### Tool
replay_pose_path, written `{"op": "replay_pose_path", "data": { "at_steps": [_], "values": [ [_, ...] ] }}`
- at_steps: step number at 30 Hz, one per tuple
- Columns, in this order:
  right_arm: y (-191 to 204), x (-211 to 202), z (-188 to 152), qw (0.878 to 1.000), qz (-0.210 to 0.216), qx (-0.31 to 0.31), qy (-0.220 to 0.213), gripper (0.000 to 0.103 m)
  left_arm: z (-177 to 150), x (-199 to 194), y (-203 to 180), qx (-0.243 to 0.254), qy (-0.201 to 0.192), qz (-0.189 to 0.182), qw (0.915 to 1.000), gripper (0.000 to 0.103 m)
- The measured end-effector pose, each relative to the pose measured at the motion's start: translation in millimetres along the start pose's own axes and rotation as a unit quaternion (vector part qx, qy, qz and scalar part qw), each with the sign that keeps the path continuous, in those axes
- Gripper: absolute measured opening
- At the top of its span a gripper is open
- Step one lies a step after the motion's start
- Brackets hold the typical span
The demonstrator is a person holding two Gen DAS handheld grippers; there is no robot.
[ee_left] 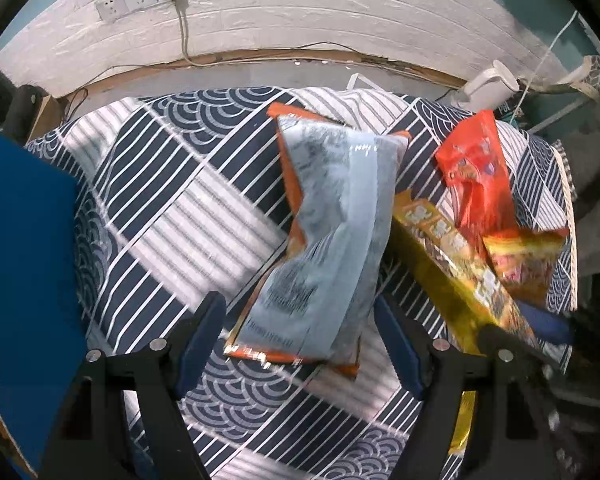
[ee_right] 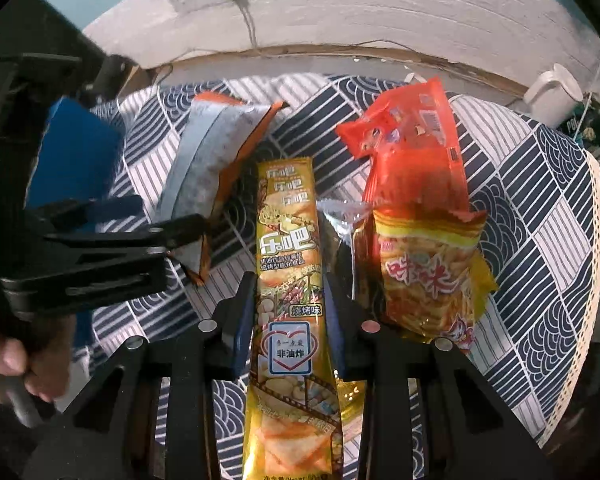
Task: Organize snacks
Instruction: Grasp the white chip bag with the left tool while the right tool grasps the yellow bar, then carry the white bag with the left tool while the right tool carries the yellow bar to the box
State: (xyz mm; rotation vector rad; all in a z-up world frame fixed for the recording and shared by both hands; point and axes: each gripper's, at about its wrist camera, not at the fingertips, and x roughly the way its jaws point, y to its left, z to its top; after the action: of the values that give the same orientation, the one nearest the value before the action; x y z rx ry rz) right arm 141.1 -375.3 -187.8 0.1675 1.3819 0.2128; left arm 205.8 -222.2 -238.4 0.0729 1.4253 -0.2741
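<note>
Pack point(ee_right: 290, 292): long, yellow, glossy | printed snack photos | lengthwise between jaws

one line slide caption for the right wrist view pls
Right tongs clamp the long yellow snack pack over the patterned cloth, orange bags alongside.

Tablecloth point(ee_left: 188, 208): navy w/ white stripes & wave-scale patches. Big bag point(ee_left: 332, 240): pale grey-blue back, black print, orange edges. Long packet point(ee_right: 288, 280): gold-yellow, white lettering, blue-white heart label. Red-orange pouch point(ee_right: 416, 140). Chip bag point(ee_right: 424, 272): yellow & red. Box point(ee_left: 24, 260): blue. Wall point(ee_left: 300, 12): white brick pattern. Gripper pads point(ee_left: 200, 340): blue, frames black.
</note>
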Motion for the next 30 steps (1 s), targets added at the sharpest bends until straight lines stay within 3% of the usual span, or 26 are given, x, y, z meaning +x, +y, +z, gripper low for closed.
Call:
{"op": "replay_pose_path", "data": {
  "at_steps": [4,6,9,13,19,30],
  "values": [
    [4.5,5.4,2.7,1.0,-0.005,0.002,0.005,0.03,10.7,18.1,-6.4,-0.004,0.014,0.022,0.9996,0.078],
    [9.9,15.5,5.2,1.0,-0.013,-0.003,0.008,0.03,14.6,24.8,-7.5,-0.006,0.017,0.016,0.9997,0.078],
    [14.5,17.3,4.1,1.0,-0.023,-0.01,0.01,0.03,13.8,26.1,-1.5,-0.008,0.018,0.01,0.9998,0.061],
    [16.5,17.3,5.2,0.999,-0.029,-0.01,0.01,0.03,9.3,22.6,2.3,-0.009,0.008,0.006,0.9999,0.052],
    [23.4,6.8,3.2,0.999,-0.037,-0.009,0.0,0.03,-4.2,-3.5,7.9,0.012,-0.015,0.007,0.9998,0.05],
    [48.8,-47.4,-8.1,0.998,-0.031,-0.012,-0.051,0.03,-32.6,-71.9,38.0,-0.005,-0.046,-0.008,0.9989,0.05]
  ]
}}
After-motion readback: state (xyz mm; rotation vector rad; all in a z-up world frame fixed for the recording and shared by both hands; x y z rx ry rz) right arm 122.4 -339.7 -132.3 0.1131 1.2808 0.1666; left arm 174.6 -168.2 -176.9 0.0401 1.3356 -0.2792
